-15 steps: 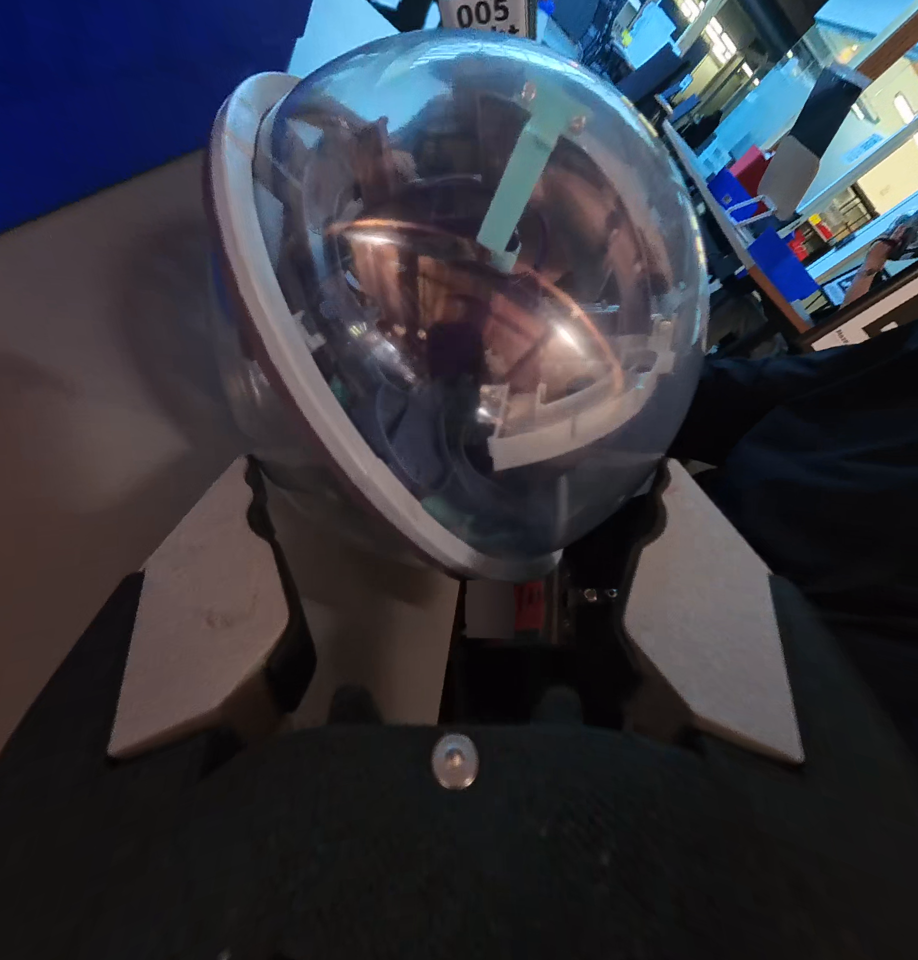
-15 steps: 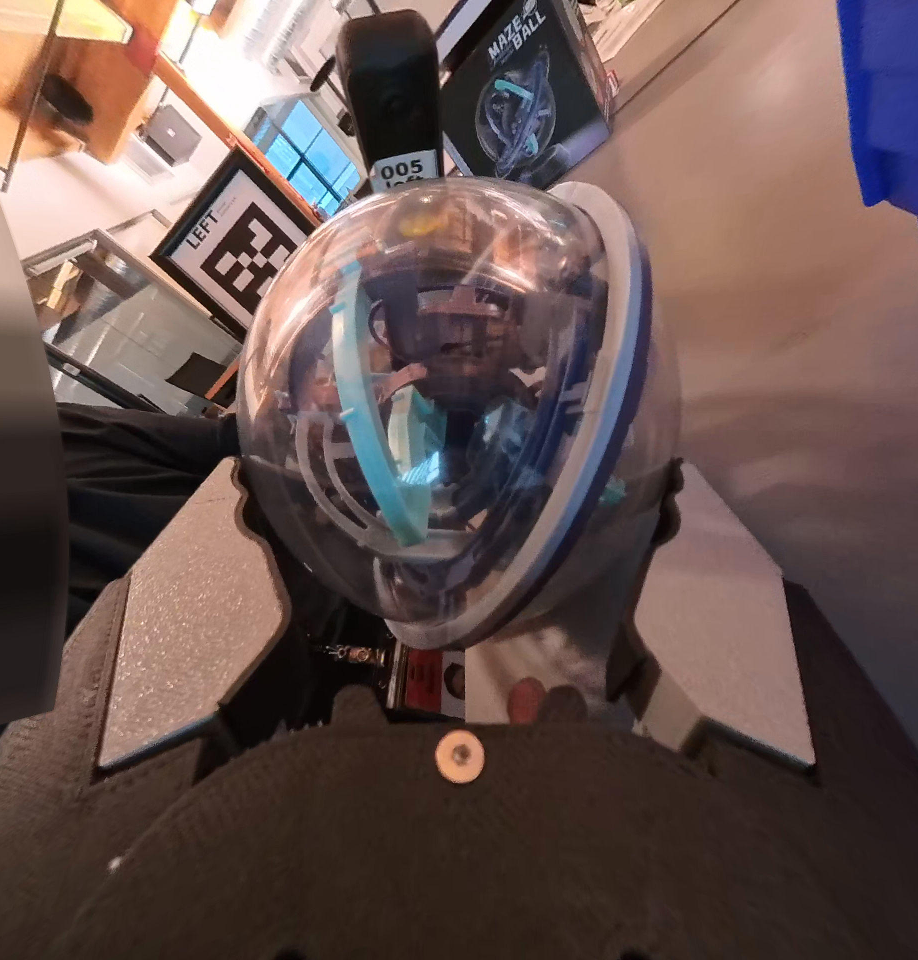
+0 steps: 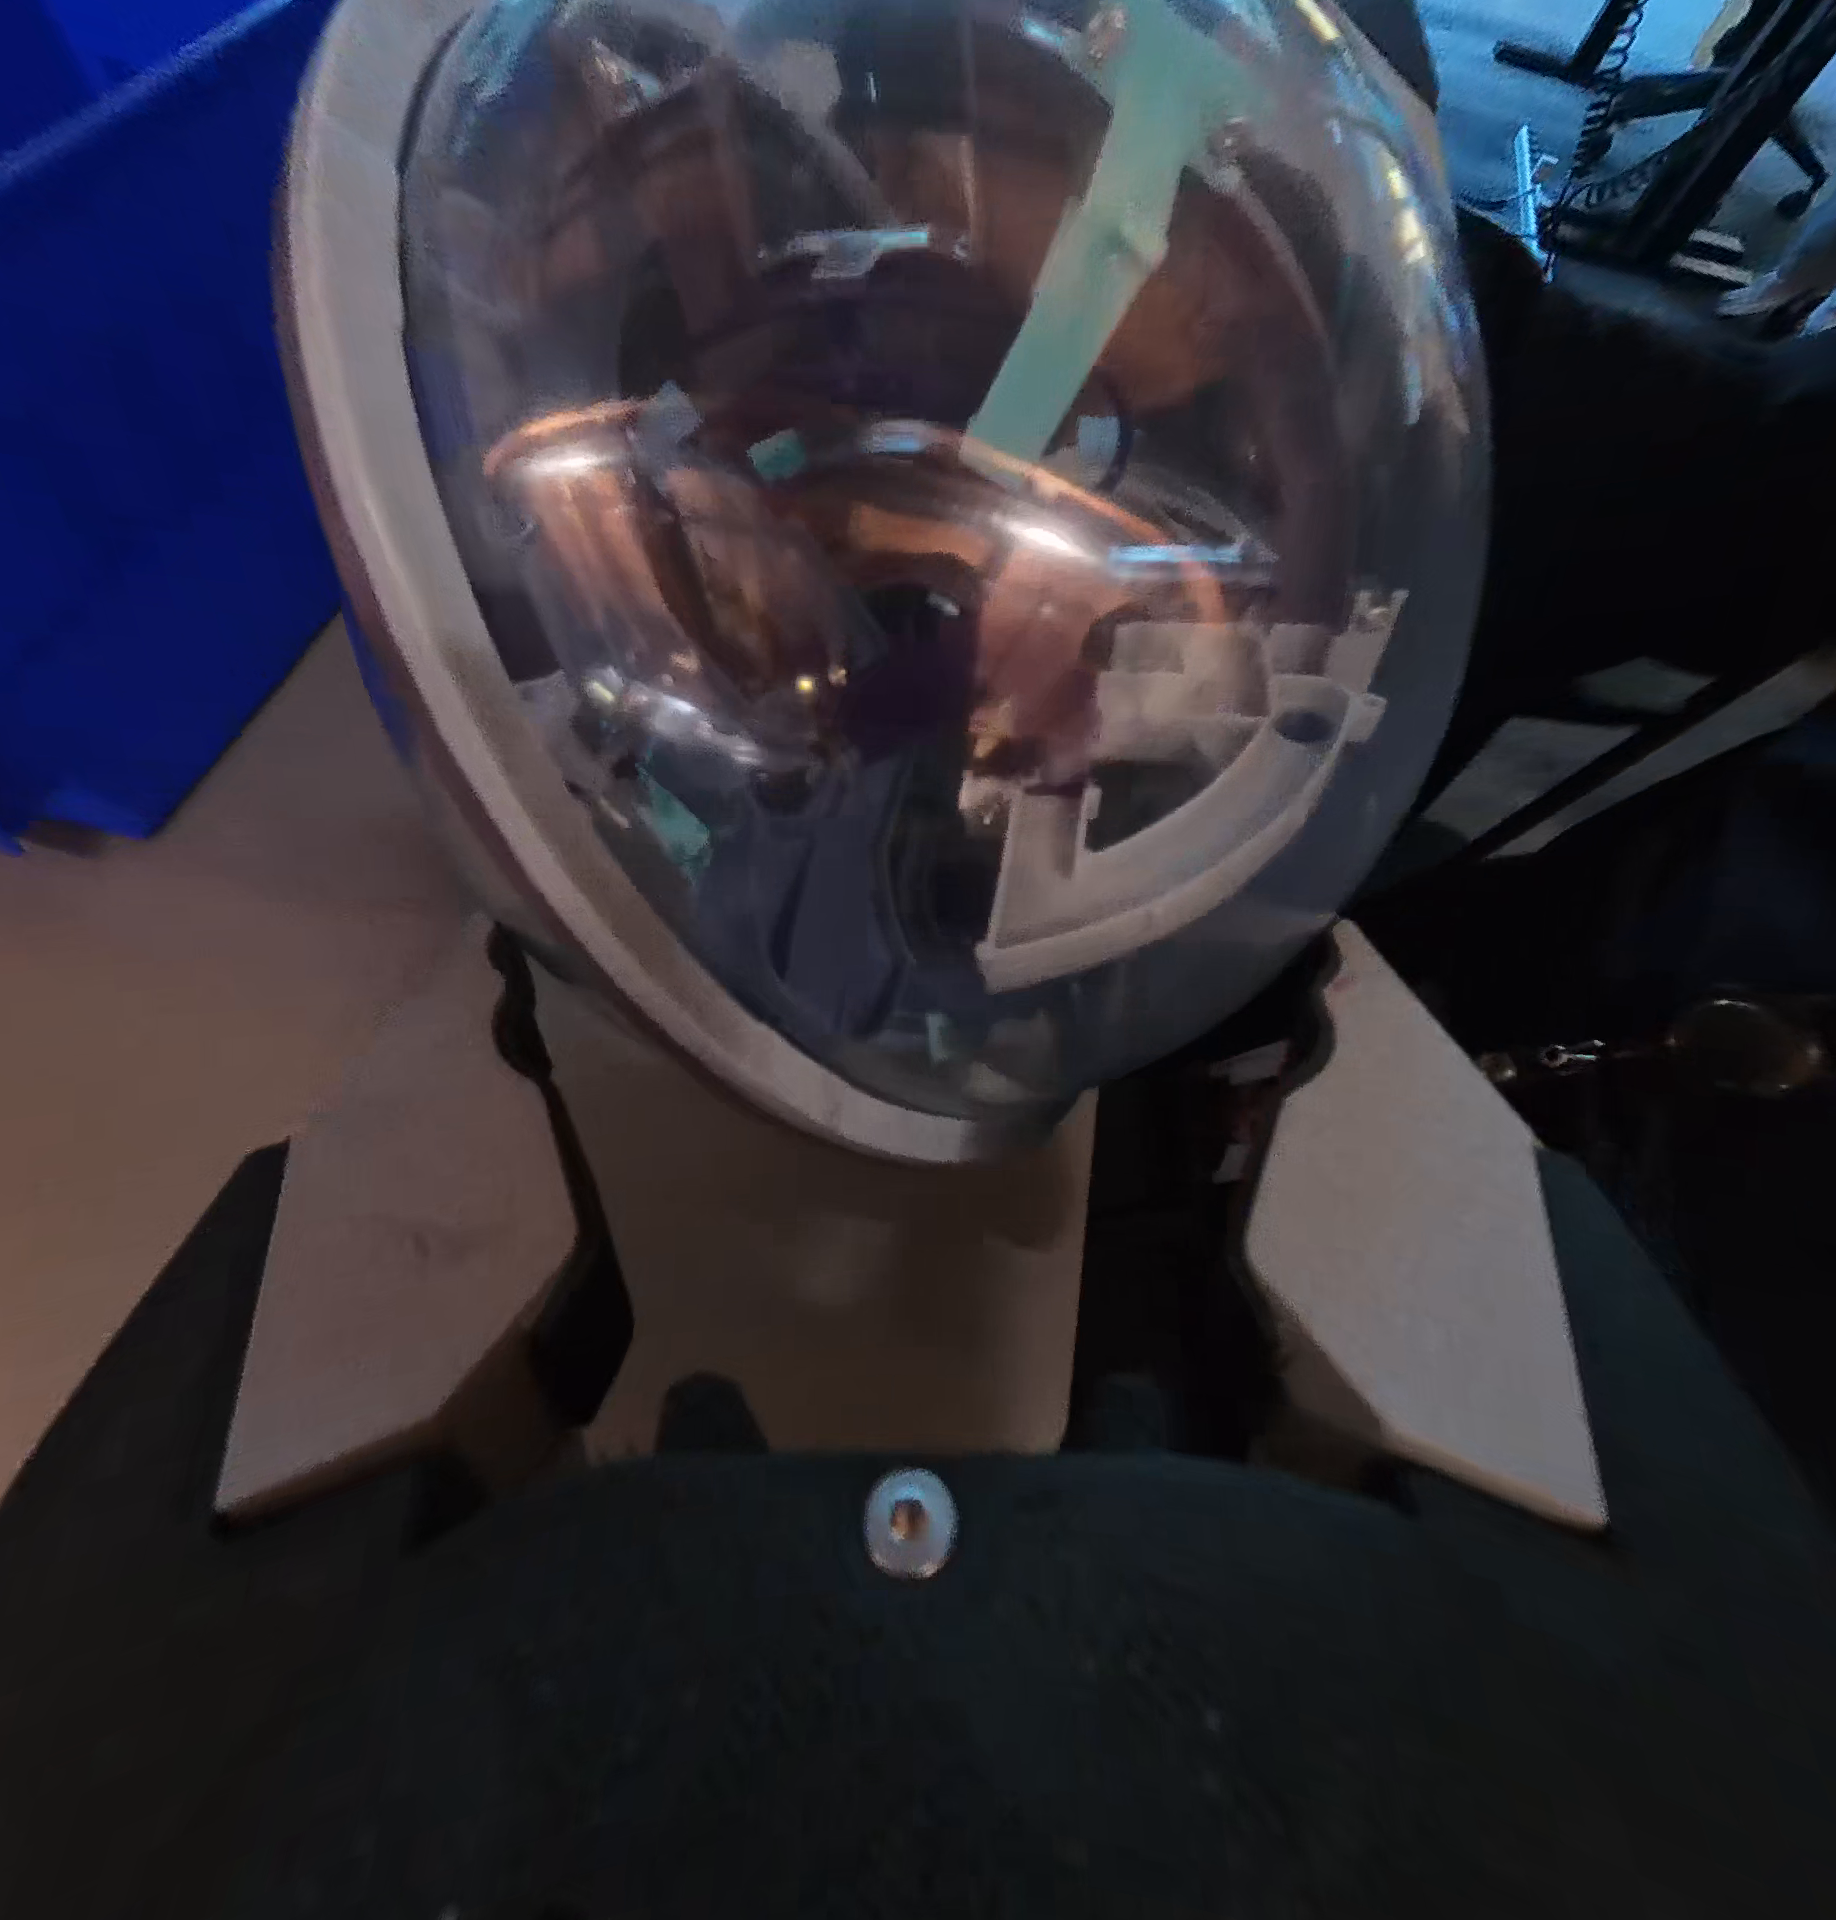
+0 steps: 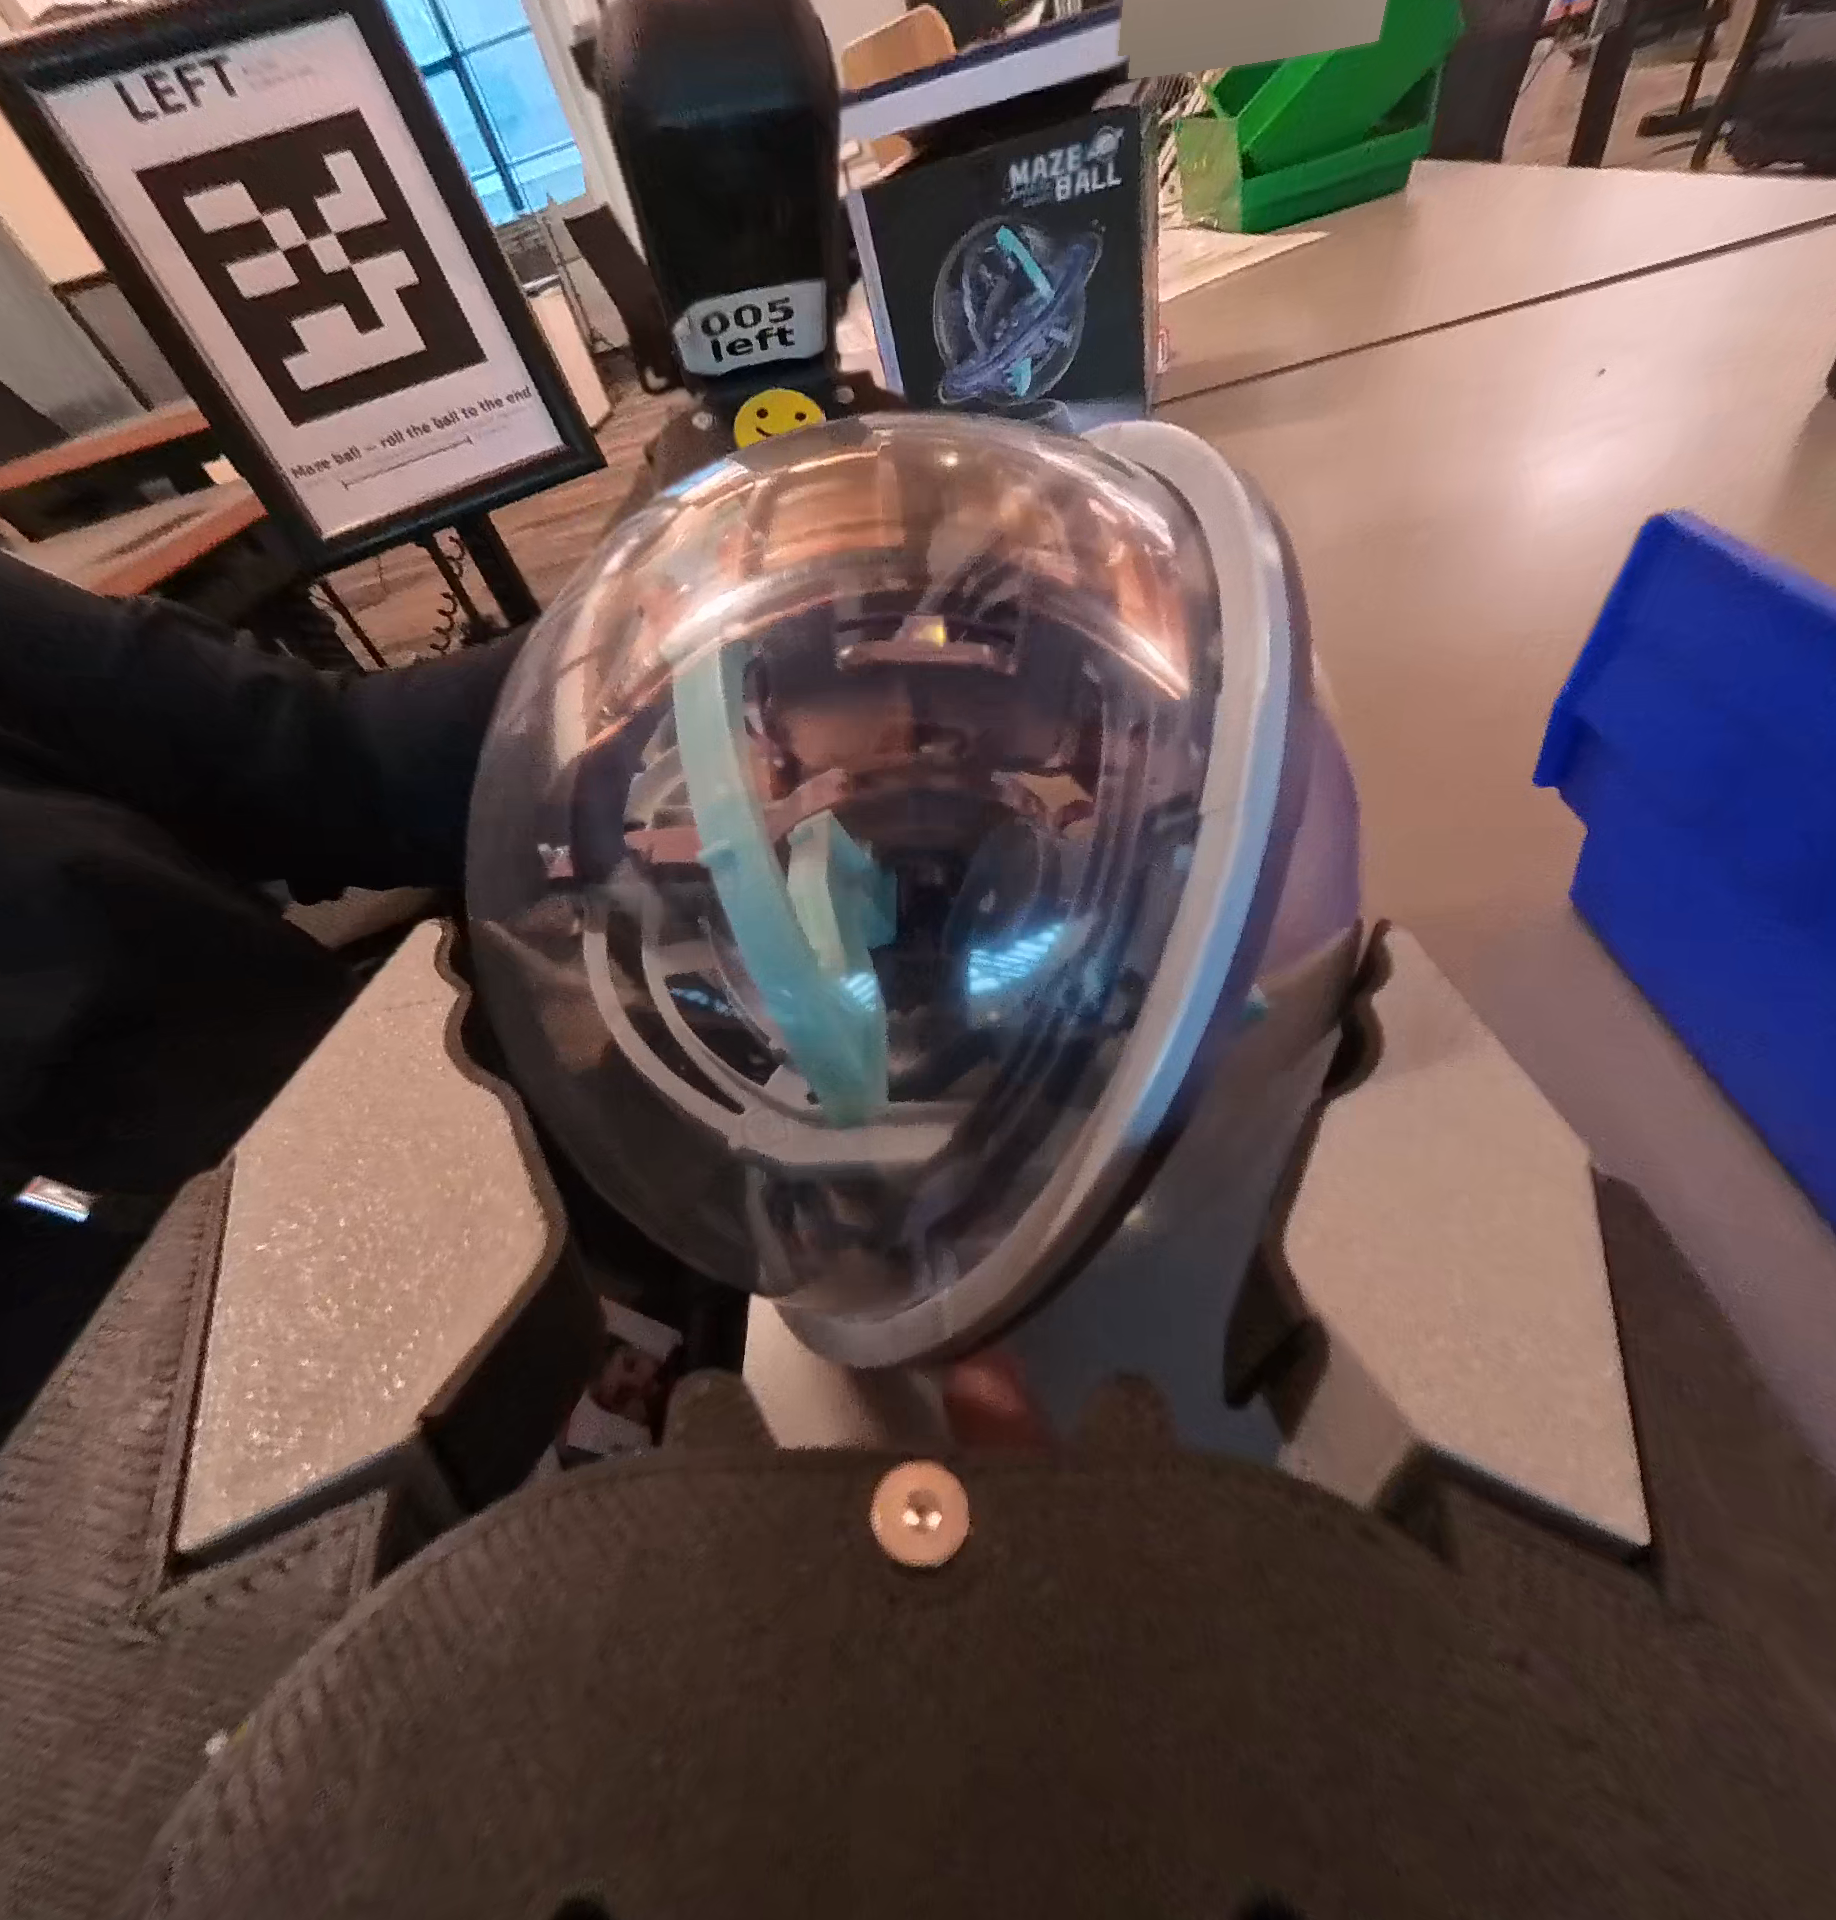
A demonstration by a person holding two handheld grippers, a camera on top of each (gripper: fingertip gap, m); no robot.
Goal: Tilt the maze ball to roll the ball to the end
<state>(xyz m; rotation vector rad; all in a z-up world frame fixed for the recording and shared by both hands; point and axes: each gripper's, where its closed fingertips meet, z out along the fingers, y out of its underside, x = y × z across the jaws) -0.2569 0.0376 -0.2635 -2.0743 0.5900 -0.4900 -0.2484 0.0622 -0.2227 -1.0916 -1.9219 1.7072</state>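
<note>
- Nearest in the right wrist view, the right gripper [image 4: 914,1039] is seen clenched on the clear plastic maze ball with its grey equator band and coloured inner tracks [image 4: 893,883]; the lower flanks of the sphere are seated against the dark scalloped pads [image 4: 483,1023] on both sides.
- In the left wrist view, the left gripper [image 3: 914,997] is likewise closed on the same maze ball [image 3: 893,540], with the sphere wedged between its two grey fingers [image 3: 415,1226]; the contact on its right side is partly hidden by shadow.
- The ball is thus held up off the beige tabletop [image 4: 1516,436], between two opposed grippers, directly ahead of each set of jaws and filling the centre of both views.
- The relation that matters: the equator band [image 4: 1246,790] is seen running steeply up and down, leaning toward the table side, so the axis through both grasps is judged the natural one to roll the sphere about.
- Neither gripper is nearer; the load is shared, and any tilt is judged to need both wrists turned together.
- The small rolling ball inside cannot be made out among reflections, so progress cannot be told.
- Farther off, a blue plastic bin [image 4: 1724,831], a framed black-and-white marker sign [image 4: 290,260] and a dark product box [image 4: 1018,260] are seen.
</note>
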